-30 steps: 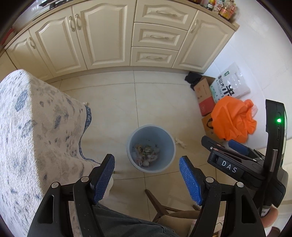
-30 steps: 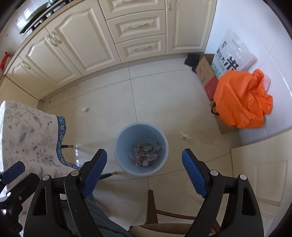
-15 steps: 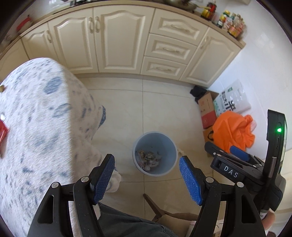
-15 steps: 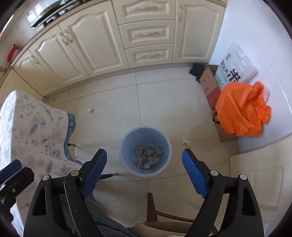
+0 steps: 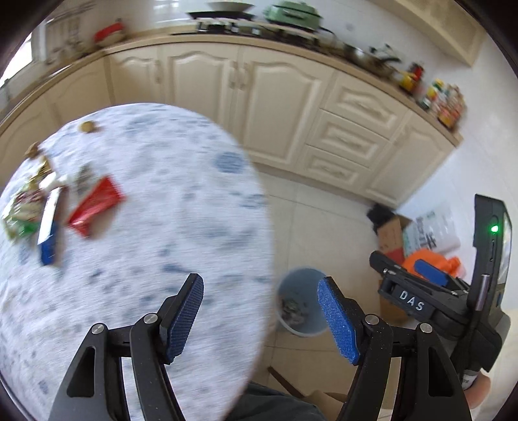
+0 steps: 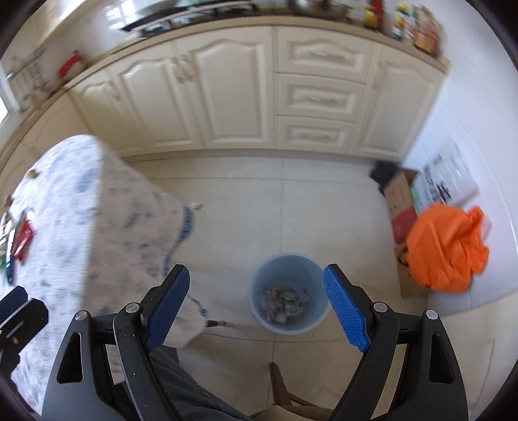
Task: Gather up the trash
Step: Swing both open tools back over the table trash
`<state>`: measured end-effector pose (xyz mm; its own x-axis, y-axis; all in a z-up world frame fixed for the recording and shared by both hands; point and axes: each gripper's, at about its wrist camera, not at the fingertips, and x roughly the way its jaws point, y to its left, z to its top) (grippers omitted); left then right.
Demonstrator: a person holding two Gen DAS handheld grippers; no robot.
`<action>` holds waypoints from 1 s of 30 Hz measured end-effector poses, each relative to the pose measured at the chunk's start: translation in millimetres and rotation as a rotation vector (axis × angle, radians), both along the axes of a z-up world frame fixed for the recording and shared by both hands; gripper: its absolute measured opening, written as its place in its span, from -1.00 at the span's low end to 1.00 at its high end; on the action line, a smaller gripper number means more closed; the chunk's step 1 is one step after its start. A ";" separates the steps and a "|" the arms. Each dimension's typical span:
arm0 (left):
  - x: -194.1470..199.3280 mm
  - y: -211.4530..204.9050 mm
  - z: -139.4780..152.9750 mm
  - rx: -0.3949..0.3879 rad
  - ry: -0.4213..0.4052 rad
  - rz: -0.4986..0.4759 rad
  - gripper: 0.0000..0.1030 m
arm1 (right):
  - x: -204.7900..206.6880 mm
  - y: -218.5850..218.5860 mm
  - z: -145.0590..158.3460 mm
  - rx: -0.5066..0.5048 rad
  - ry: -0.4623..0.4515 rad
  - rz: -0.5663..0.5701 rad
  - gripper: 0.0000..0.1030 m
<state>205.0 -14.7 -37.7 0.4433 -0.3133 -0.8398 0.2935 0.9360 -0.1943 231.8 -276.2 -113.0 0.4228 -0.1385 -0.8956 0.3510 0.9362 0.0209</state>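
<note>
place: home kitchen | evidence: cream cabinets (image 6: 226, 97), stove (image 5: 226, 24) (blurred), condiment bottles (image 5: 446, 103), tiled floor (image 6: 291, 210)

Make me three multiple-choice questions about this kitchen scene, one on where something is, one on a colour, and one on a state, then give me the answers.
1. Where does the trash bin stand?
A. on the tiled floor
B. on the table
C. on the counter

2. What colour is the bag by the wall?
A. green
B. orange
C. black

3. What state is the left tool in?
A. shut on a wrapper
B. shut on nothing
C. open and empty

Answers: 1 A, the bin sits on floor tiles beside the table. 2 B, the bag is bright orange. 3 C, its blue pads stand apart with nothing between them.
</note>
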 end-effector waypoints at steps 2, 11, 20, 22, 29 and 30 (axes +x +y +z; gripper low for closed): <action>-9.7 19.6 4.5 -0.004 -0.006 0.045 0.34 | 9.7 19.5 4.2 0.003 -0.012 0.046 0.69; -41.5 121.4 23.2 -0.007 -0.023 0.273 0.34 | 49.6 119.6 5.0 0.048 -0.021 0.258 0.70; -50.7 176.4 24.6 -0.011 0.024 0.426 0.34 | 70.3 197.9 -10.4 0.092 0.031 0.434 0.70; -46.6 183.0 23.3 -0.012 0.032 0.436 0.34 | 75.0 205.6 -13.0 0.098 0.040 0.451 0.70; -8.6 184.3 17.1 -0.023 0.060 0.436 0.34 | 99.6 218.3 -14.1 0.092 0.041 0.463 0.70; 1.3 185.5 14.7 -0.023 0.065 0.436 0.34 | 103.9 219.2 -13.9 0.090 0.039 0.464 0.70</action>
<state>206.4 170.8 -23.0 0.4848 -0.1274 -0.8653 -0.1415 0.9649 -0.2213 335.7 -57.1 -126.9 0.3878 0.1354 -0.9118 -0.1014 0.9894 0.1038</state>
